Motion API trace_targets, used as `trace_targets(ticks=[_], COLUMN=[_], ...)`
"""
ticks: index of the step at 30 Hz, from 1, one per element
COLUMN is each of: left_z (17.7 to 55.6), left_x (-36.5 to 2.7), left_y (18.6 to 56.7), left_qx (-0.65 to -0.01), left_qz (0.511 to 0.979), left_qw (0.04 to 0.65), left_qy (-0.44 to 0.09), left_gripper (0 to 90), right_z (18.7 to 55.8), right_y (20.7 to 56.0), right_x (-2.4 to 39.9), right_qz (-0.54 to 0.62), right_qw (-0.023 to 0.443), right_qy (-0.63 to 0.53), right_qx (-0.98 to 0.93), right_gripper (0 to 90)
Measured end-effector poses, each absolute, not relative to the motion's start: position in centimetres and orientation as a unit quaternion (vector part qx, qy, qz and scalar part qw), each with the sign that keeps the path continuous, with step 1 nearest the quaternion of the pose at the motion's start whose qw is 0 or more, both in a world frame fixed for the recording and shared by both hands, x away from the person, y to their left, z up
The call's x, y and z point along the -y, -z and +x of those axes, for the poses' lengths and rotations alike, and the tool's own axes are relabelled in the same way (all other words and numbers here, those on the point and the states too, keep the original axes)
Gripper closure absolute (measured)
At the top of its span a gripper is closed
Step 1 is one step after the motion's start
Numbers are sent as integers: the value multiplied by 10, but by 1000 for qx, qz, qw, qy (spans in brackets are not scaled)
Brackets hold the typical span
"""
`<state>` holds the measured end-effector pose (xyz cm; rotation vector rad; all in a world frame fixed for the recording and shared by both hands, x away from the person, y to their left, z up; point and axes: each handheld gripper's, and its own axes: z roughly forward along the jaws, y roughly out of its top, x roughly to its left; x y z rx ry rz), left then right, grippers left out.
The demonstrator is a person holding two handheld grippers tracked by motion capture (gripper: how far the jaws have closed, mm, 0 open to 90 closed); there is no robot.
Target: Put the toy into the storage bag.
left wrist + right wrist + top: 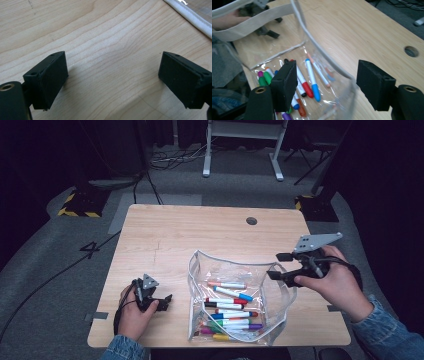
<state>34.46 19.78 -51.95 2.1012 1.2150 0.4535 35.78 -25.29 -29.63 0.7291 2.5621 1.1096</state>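
About a dozen markers (pixel 229 310) lie in a clear pouch (pixel 272 292) low and centre-right in the high view. They are slim plastic cylinders with coloured caps: blue, red, green, purple, orange, yellow. Most have their long axis running left to right across the frame, and a few at the top are tilted slightly. The pouch is soft, glossy and see-through, edged with a pale fabric band, and its mouth stands open toward the top of the frame. It rests on a light table (pixel 165 235) with visible wood grain, rounded corners and a round hole near the far edge.

The right gripper (pixel 278 266) hangs at the pouch's right rim, its blocky matte-black jaws spread wide with nothing between them. In its own view the markers (pixel 310 80) show through the clear wall.

The left gripper (pixel 167 299) sits in the lower left of the high view, beside the pouch, its jaws wide apart and empty over bare wood (pixel 110 75).
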Motion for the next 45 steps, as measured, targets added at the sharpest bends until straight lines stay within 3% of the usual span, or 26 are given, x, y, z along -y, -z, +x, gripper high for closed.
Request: trace_targets(ticks=[13, 23, 45], left_z=[340, 338, 337], left_x=[-205, -207, -211], left_y=[520, 520, 520], left_qx=[-464, -465, -468], left_qz=[804, 803, 801], left_qw=[330, 331, 331], left_qy=[-174, -173, -175], left_gripper=[91, 92, 91], right_z=[356, 361, 361], right_y=[315, 369, 496], right_x=[328, 366, 374], right_qz=[342, 401, 439], right_qw=[149, 145, 128], right_qy=[-391, -360, -358], right_qx=[-842, -830, -814], right_gripper=[346, 319, 259])
